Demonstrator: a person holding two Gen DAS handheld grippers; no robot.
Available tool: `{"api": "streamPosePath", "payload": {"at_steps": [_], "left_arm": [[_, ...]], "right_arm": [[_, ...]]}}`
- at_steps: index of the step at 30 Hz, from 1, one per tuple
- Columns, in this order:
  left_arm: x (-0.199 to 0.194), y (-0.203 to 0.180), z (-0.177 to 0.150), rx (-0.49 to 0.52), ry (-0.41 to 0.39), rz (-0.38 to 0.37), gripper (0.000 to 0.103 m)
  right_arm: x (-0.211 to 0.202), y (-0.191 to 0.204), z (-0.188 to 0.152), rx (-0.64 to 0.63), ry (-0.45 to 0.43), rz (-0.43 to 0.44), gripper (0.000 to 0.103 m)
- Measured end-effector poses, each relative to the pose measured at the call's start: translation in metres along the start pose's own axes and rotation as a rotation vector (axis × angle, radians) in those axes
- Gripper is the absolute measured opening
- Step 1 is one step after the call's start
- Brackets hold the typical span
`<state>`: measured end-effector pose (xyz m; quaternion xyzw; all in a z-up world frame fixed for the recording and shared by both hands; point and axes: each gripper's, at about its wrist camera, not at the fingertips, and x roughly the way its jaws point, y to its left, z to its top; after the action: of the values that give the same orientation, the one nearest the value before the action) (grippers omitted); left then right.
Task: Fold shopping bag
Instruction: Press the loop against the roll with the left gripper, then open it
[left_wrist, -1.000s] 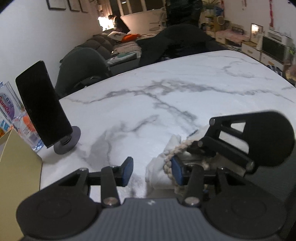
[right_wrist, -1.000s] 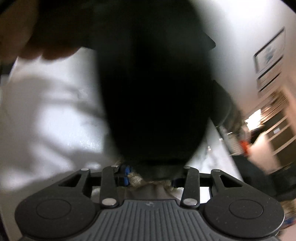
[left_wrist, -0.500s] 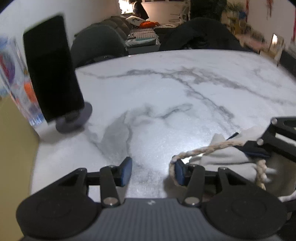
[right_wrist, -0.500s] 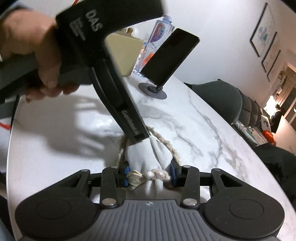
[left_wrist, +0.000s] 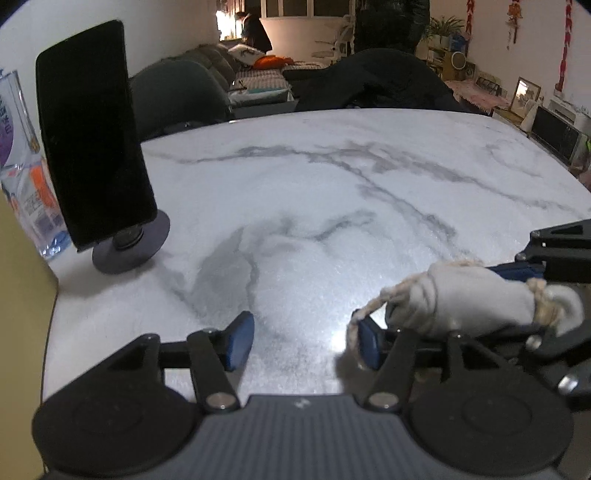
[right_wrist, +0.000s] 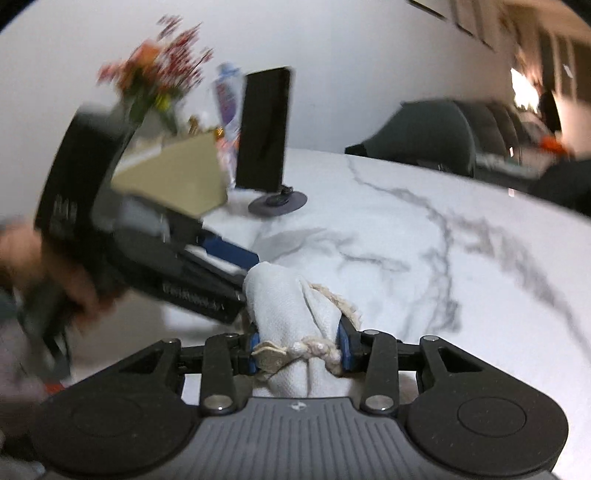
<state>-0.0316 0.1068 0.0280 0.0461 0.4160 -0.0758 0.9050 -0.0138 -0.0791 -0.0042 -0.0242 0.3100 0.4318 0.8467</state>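
White cloth bag, rolled up, sits clamped in the right gripper; only the left view shows the left gripper gaping, empty.

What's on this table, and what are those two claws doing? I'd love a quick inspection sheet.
Surface: white marble table, grey veins.
Job's things: shopping bag, rolled into a white bundle tied with rope handles.
Clutter: dark phone on a round stand, plastic bottle, tan box, flowers.
Claws: right claw shut on the bag; left claw open, rope looped at one finger.
Cables: nothing seen.
Surroundings: dark chairs, sofa, framed pictures.
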Motion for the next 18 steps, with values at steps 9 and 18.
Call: {"api": "streamPosePath", "payload": {"at_steps": [9,18], "left_arm": [[0.001,0.014,0.004,-0.087,0.003,-0.162,0.059],[0.005,0.011,0.004,-0.142,0.014,-0.301,0.059]], "right_arm": [[-0.021,-0.048,-0.025,0.509,-0.104,0.265,0.036],[-0.038,-0.063,-0.044,0.748,-0.219,0.394,0.036]]}}
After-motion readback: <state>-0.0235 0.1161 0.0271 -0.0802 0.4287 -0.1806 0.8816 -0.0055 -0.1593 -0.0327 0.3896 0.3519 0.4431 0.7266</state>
